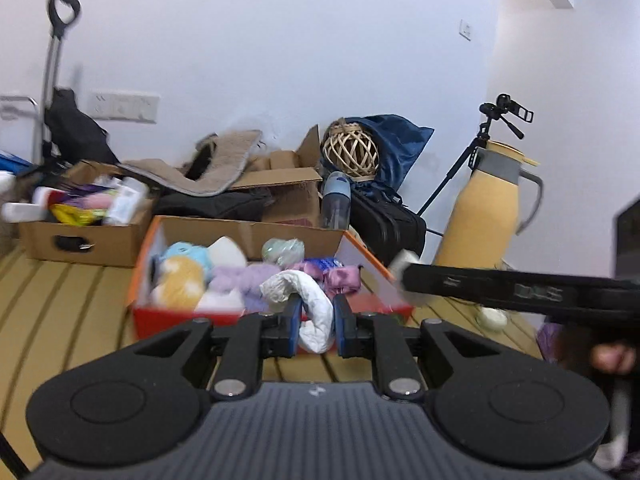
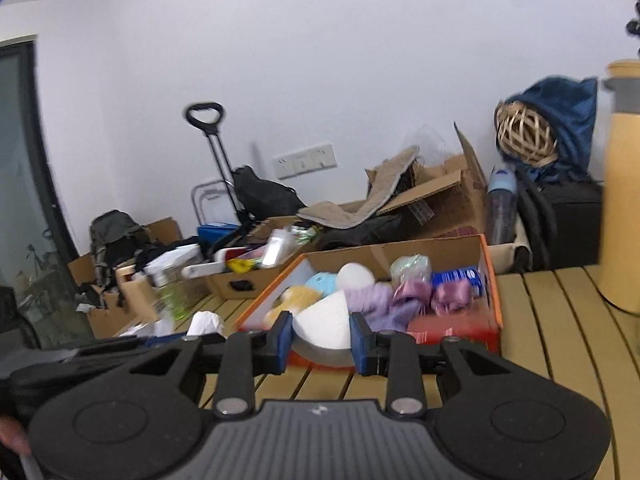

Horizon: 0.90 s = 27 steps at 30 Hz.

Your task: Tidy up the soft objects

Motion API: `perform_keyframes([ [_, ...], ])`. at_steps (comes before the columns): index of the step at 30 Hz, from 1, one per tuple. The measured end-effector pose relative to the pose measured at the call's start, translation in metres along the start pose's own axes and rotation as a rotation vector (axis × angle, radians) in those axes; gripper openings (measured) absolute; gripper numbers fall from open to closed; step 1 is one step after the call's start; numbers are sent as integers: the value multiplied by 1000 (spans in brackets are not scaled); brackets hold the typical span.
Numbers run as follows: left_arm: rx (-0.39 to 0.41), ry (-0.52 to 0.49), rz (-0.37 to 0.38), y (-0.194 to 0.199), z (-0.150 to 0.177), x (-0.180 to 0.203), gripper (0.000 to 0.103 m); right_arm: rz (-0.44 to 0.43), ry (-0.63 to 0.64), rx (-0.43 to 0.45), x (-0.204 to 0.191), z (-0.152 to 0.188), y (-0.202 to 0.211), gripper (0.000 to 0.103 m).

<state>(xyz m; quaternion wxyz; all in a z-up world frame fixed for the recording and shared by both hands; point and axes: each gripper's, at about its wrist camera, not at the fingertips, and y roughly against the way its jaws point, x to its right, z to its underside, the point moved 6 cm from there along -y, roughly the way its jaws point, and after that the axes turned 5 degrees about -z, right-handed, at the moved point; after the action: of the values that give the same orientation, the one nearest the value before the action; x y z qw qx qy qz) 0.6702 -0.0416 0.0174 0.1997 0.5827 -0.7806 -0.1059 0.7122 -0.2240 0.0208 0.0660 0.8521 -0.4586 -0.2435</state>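
Observation:
An orange-rimmed cardboard box (image 1: 362, 254) (image 2: 494, 280) on the slatted wooden table holds several soft things: a yellow plush (image 1: 180, 284), purple fluffy cloth (image 1: 244, 280) (image 2: 372, 300) and a pale round piece (image 2: 354, 276). My left gripper (image 1: 316, 318) is shut on a crumpled white cloth (image 1: 304, 296) just in front of the box. My right gripper (image 2: 322, 340) is shut on a white foam wedge (image 2: 324, 320) at the box's near edge. The right gripper also shows as a black bar (image 1: 520, 290) in the left wrist view, with something white at its tip.
A brown box of bottles and packets (image 1: 86, 216) (image 2: 256, 268) sits behind on the left, with more cardboard boxes (image 1: 288, 188). A yellow thermos jug (image 1: 490, 208) (image 2: 624, 216), a tripod (image 1: 480, 160), a wicker ball (image 1: 350, 154) (image 2: 524, 136) and black bags (image 1: 392, 220) stand at the right.

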Motion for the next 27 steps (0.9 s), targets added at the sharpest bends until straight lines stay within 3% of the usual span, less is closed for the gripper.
perform_keyframes([
  [5,-130,66,34,-100,-14,-27,17,-55,-92,-64,41,-45,-119,32],
  [7,-168,96,47,-132,-14,-39,27,-66,-144,-97,62,-54,-169,37],
  [9,-213,125,59,-157,-13,-47,65,-31,-192,-121,83,-53,-203,42],
  [11,-218,130,57,-170,-14,-54,70,-25,-230,-135,97,-50,-223,49],
  [19,-173,142,-8,-153,-29,-73,72,22,-201,-103,100,-52,-191,54],
  [27,-103,4,-150,-74,-57,-72,82,154,-49,-117,83,-70,-71,60],
])
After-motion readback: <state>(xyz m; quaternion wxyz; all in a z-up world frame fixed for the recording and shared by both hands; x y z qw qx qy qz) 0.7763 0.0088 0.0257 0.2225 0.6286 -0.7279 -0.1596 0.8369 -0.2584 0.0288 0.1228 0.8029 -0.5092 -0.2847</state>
